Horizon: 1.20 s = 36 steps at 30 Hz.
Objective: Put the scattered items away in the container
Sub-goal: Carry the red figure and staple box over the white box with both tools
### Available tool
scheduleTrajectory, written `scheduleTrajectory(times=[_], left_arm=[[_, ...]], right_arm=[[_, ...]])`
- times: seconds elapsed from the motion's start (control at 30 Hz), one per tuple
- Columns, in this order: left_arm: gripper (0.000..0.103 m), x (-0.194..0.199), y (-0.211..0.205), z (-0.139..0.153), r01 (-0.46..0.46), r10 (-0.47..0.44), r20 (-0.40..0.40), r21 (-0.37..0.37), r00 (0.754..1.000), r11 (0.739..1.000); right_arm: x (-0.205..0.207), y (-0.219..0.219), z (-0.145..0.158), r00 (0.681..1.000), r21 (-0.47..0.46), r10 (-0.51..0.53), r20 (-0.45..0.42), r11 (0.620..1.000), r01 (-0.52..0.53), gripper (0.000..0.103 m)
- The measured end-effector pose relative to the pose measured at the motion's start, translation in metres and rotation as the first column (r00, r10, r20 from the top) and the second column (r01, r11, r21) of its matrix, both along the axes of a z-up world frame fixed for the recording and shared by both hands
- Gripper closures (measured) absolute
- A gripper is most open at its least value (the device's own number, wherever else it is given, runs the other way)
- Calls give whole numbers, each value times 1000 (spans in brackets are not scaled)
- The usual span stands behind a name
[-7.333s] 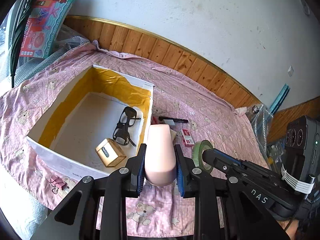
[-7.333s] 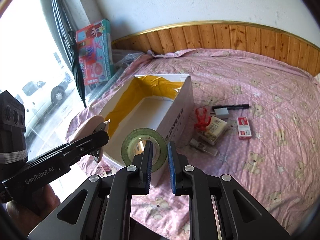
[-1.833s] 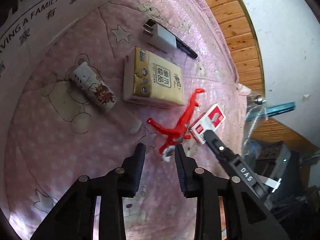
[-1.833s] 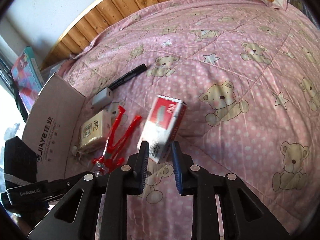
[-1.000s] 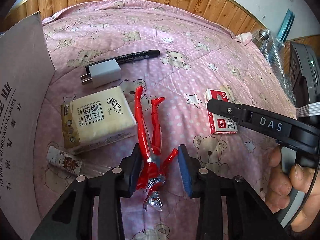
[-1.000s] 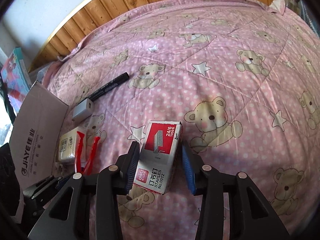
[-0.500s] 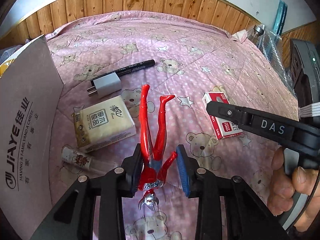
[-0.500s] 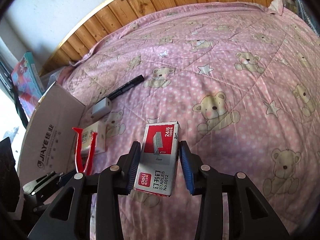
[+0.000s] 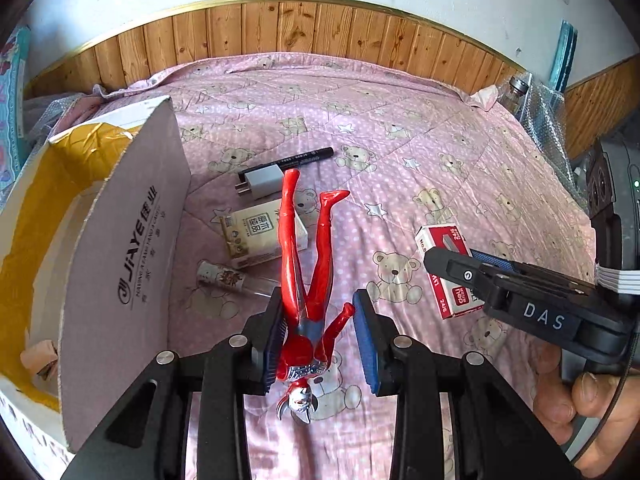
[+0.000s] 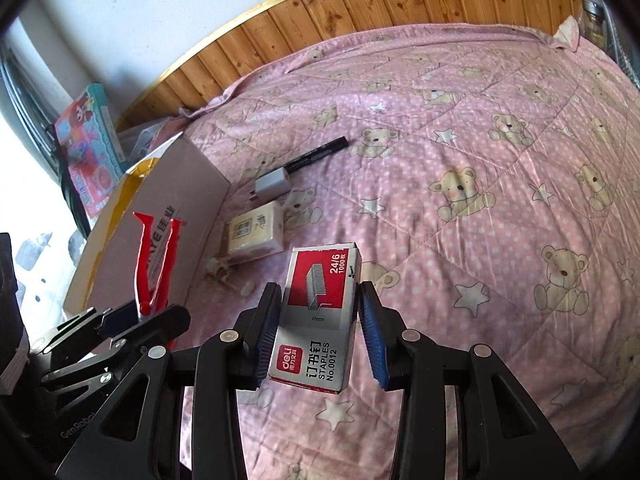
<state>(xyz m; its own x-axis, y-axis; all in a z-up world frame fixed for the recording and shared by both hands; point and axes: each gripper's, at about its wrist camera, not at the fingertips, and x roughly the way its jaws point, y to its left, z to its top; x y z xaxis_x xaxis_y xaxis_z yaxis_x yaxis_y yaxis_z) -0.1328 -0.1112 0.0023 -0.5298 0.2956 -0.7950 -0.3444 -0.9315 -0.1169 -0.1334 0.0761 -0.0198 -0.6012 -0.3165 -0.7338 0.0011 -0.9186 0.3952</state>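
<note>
Left wrist view: left gripper (image 9: 320,330) pinching red toy figure (image 9: 308,264) beside cardboard box (image 9: 120,248); right gripper (image 10: 320,330) clamping staple box (image 10: 320,308) right of cardboard box.

Red-and-silver toy figure (image 9: 306,280), red-and-grey staple box (image 10: 320,312), pink bear-and-star quilt (image 10: 460,152), yellow-lined white box (image 9: 52,184)

Both grippers are matte black plastic with triangular cut-outs and silver screw heads. The left gripper (image 9: 320,336) and right gripper (image 10: 320,330) carry ribbed blue pads (image 9: 366,344). White letters "DAS" mark the right one's side, "GenRobot" the left's. A white band wraps its camera block.
</note>
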Motion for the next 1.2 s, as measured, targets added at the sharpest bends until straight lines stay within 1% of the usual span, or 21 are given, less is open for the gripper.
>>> scheduleTrajectory(times=[0.3,0.67,0.93,1.2], left_arm=[[69,31,-26,36,-10,13,-63,46,998,999],[69,56,-65,67,-33,48,-111,126,993,991],[69,64,-101,82,-65,90,-137,177,987,982],[69,61,-147,95,-123,162,-153,240,975,963]], right_arm=[[29,-44,31,996,37,72,-48,997,-70,62],[48,-89,58,989,76,124,-84,990,-118,62],[54,-121,82,979,106,166,-117,982,-154,62],[52,-156,102,966,134,216,-144,971,-198,62]])
